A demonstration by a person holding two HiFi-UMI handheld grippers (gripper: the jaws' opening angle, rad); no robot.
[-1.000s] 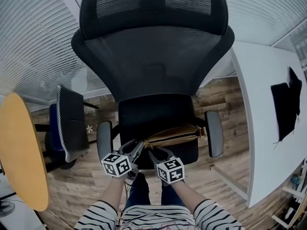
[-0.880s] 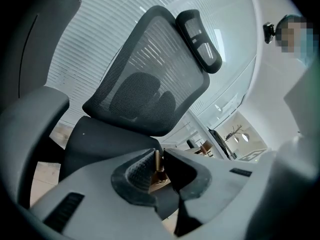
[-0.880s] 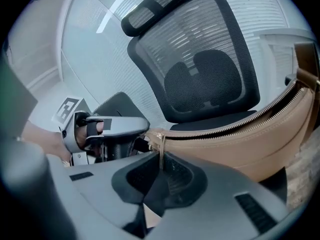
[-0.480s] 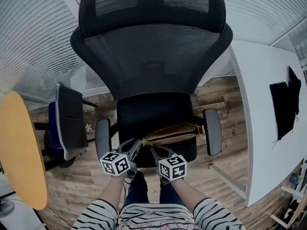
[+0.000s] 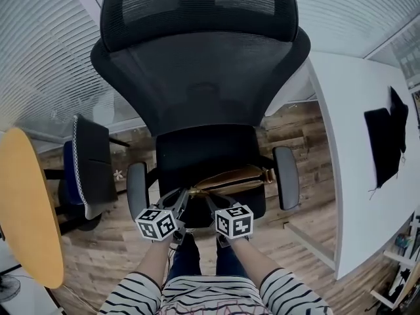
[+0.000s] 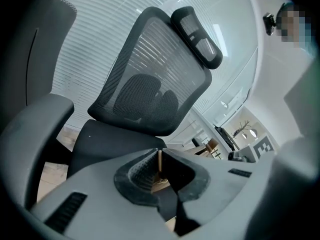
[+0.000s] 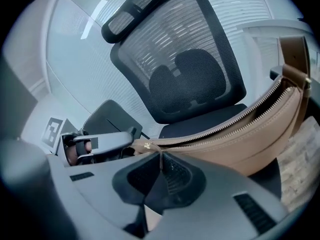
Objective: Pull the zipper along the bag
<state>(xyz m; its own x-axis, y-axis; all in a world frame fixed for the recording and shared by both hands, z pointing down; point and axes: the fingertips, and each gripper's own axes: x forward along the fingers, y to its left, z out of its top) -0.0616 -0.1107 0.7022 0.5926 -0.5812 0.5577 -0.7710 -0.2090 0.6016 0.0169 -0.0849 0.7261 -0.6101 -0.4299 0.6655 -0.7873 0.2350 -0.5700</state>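
The tan bag [image 5: 233,179] lies across the front of the seat [image 5: 197,151] of a black office chair [image 5: 197,90], between its 2 armrests [image 5: 285,176]. Its zipper [image 7: 220,126] is open along the length that shows, the 2 rows of teeth apart, and the zipper pull [image 7: 160,159] sits at the bag's left end. The right gripper [image 7: 160,165] has just been closing its jaws and pinches that zipper pull between its pads. The left gripper [image 6: 159,158] has likewise just been closing and is clamped on a thin tan strip at the same end of the bag, just beside the right one. Arms in striped sleeves [image 5: 131,294] hold both. A white table [image 5: 341,143] stands right of the chair on a wooden floor [image 5: 308,199], and a round yellow table [image 5: 26,209] is at the far left
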